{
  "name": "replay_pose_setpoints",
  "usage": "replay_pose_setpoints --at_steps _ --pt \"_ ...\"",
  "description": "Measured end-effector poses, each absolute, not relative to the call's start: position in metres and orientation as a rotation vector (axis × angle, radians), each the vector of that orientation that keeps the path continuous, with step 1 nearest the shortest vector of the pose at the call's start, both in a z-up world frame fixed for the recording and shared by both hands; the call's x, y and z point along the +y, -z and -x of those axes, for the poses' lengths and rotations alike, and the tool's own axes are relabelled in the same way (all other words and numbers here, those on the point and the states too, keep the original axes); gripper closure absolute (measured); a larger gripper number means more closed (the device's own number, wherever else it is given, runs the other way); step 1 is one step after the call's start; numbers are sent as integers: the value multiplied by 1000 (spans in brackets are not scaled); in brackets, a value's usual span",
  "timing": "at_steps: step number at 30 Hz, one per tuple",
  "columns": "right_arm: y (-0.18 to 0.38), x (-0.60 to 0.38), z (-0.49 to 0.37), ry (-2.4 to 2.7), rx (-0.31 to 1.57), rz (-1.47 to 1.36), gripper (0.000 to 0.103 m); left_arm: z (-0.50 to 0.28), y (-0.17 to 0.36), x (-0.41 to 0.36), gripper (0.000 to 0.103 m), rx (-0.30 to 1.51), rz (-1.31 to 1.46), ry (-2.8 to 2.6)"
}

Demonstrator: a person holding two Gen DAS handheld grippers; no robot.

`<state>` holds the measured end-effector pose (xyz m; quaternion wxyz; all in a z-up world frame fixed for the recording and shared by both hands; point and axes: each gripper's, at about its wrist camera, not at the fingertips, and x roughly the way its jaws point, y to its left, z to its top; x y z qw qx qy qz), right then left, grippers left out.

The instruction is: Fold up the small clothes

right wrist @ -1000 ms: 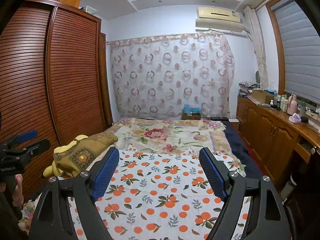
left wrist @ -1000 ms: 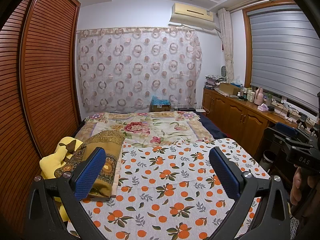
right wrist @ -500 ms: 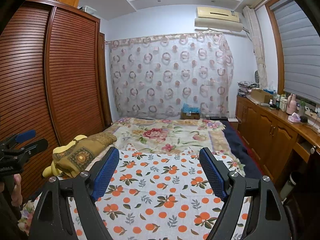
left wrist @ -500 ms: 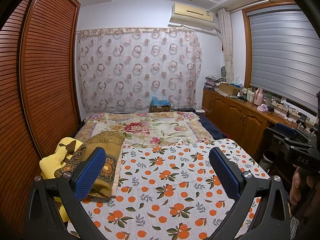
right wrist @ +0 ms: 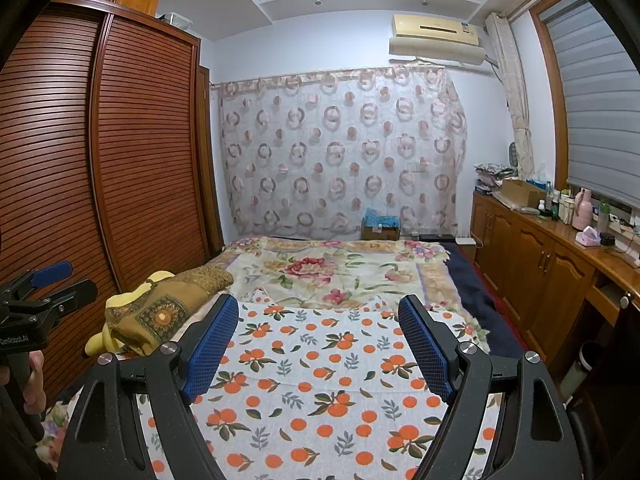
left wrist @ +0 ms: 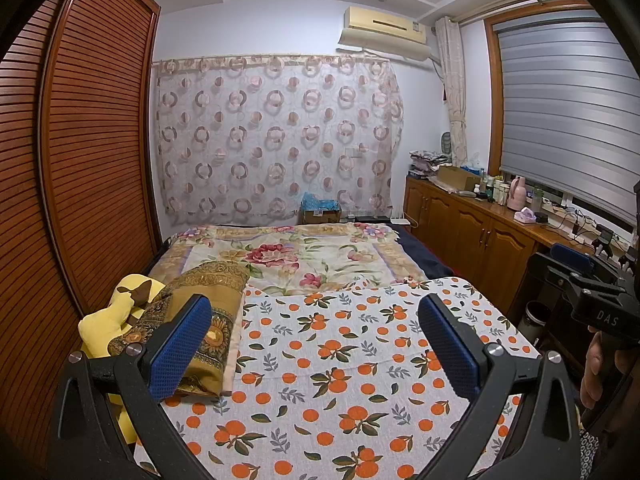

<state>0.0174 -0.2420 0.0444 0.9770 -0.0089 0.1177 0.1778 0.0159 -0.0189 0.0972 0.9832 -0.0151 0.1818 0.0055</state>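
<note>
We see the orange-print cloth (left wrist: 344, 364) spread flat on the bed (left wrist: 288, 256), white with oranges and leaves, a faint crease across its middle — it lies at 6 o'clock under both tongs. Left tongs (left wrist: 316, 348) and right tongs (right wrist: 318, 344) gape wide, empty. Nothing has shifted since a second ago.

You've got a slatted wooden wardrobe (left wrist: 92, 152) left, circle-print curtain (left wrist: 276, 136) ahead, shuttered window (left wrist: 568, 120) above low cabinets (left wrist: 468, 236) right
</note>
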Motion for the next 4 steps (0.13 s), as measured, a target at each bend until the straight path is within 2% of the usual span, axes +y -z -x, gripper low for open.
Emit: replay_pose_setpoints --at_steps 4 --pt "-45 -243 -19 -358 235 20 19 -16 -97 -18 0 365 29 -10"
